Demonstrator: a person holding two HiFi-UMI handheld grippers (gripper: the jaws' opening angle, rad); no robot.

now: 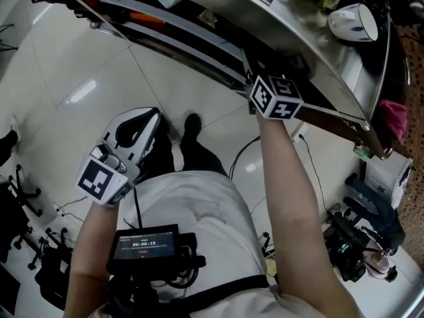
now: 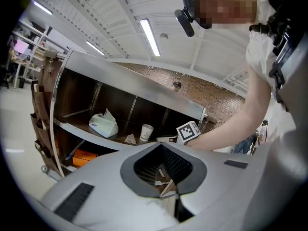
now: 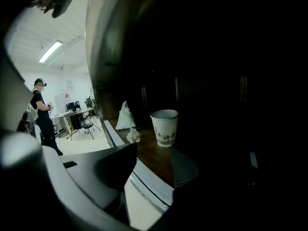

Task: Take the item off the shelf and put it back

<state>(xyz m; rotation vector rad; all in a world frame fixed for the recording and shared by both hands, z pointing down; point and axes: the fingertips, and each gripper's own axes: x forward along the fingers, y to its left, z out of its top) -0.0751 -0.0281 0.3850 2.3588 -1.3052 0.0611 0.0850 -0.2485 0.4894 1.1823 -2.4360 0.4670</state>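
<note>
- Down at the left of the head view, the left gripper [image 1: 147,123] hangs over the white tiled floor [image 1: 73,71], well apart from the shelf [image 1: 311,45]. Its fingers [image 2: 96,196] are pressed together along a seam, with nothing between them.
- At the person's waist sits a small black screen unit [image 1: 146,245].
- Further right, the right gripper [image 3: 151,170] reaches into the shelf under its metal top — from above only its marker cube [image 1: 274,98] and the bare forearm [image 1: 291,177] show.
- The right gripper's fingers [image 3: 91,174] stand apart and hold nothing. The gap between them shows the pale front edge of the shelf board [image 3: 144,184] and the brown wood behind it.
- On that board, from left to right in the left gripper view, are a white plastic bag [image 2: 103,125], a small crumpled scrap of paper [image 2: 130,139] and the paper cup [image 2: 147,132].
- The paper cup stands upright on the wood, ahead of the right gripper's parted fingers and not touched by them — print runs across its side, too small to read.
- One level down, towards the left end, lies an orange object [image 2: 85,156].
- On the shelf's metal top, at the far right of the head view, rests a rounded white object [image 1: 354,22].
</note>
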